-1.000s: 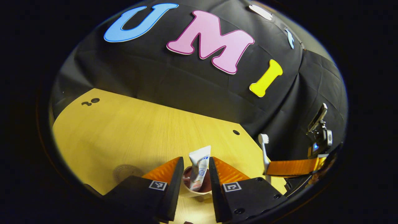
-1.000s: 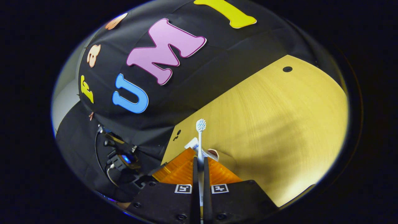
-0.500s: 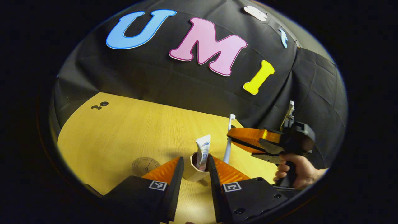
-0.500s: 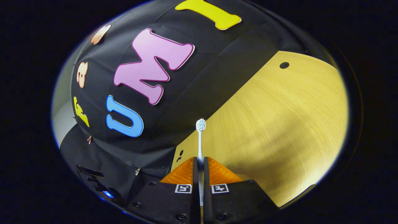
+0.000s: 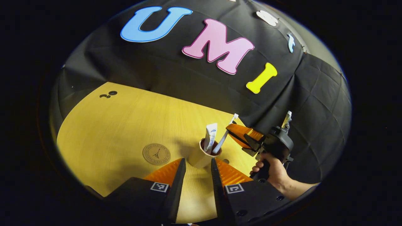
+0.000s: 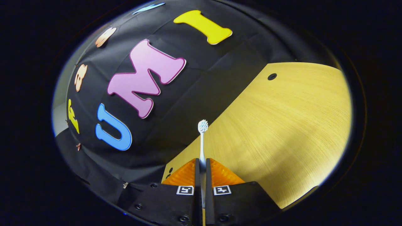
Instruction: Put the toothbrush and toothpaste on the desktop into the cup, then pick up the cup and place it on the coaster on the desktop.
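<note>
Toothbrush sits pinched between the right gripper fingers, its foot dipped in the cup at lower middle, beside the toothpaste. A hand tilts that gripper down from the right. Left gripper gapes wide, holding nothing. Coaster lies left of the cup.

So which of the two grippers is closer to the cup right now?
Right. The right gripper reaches the cup from the side, holding the toothbrush whose lower end is inside it. The left gripper sits just short of it, open.
</note>
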`<state>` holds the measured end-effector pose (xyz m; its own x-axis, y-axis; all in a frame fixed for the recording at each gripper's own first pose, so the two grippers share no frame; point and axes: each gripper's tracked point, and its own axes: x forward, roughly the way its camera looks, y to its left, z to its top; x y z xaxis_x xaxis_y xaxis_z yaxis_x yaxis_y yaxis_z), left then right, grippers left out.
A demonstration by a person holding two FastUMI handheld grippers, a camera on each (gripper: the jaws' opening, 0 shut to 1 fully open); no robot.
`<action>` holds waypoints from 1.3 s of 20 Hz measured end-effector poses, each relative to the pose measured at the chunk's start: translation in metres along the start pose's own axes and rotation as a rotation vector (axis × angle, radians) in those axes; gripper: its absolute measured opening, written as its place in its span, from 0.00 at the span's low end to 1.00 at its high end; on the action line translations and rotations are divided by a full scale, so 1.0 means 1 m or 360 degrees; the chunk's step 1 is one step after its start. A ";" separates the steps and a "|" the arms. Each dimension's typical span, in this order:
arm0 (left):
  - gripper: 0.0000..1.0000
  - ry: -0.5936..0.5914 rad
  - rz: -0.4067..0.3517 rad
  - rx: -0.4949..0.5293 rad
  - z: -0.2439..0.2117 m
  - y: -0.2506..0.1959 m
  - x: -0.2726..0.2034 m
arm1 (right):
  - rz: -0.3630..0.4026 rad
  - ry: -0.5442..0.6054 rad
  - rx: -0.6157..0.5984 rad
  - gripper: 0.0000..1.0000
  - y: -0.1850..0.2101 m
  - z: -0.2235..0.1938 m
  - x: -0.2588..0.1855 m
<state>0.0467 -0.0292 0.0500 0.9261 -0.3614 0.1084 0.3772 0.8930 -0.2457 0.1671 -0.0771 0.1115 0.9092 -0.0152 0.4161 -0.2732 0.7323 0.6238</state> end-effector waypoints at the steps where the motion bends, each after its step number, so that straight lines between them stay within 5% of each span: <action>1: 0.51 -0.0005 -0.0007 -0.0006 -0.003 0.001 -0.001 | 0.0007 -0.0032 0.0007 0.08 -0.001 -0.001 0.000; 16: 0.51 0.0027 -0.0005 -0.0027 -0.044 0.022 -0.016 | 0.0053 -0.0160 -0.0210 0.10 -0.001 -0.031 -0.008; 26: 0.51 0.0018 0.0002 0.0024 -0.039 0.013 -0.017 | 0.0030 0.0076 -0.0333 0.21 -0.007 -0.045 -0.054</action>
<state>0.0367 -0.0217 0.0077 0.9267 -0.3631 0.0971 0.3758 0.8974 -0.2311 0.1339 -0.0508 0.0547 0.9196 0.0285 0.3918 -0.2238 0.8577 0.4630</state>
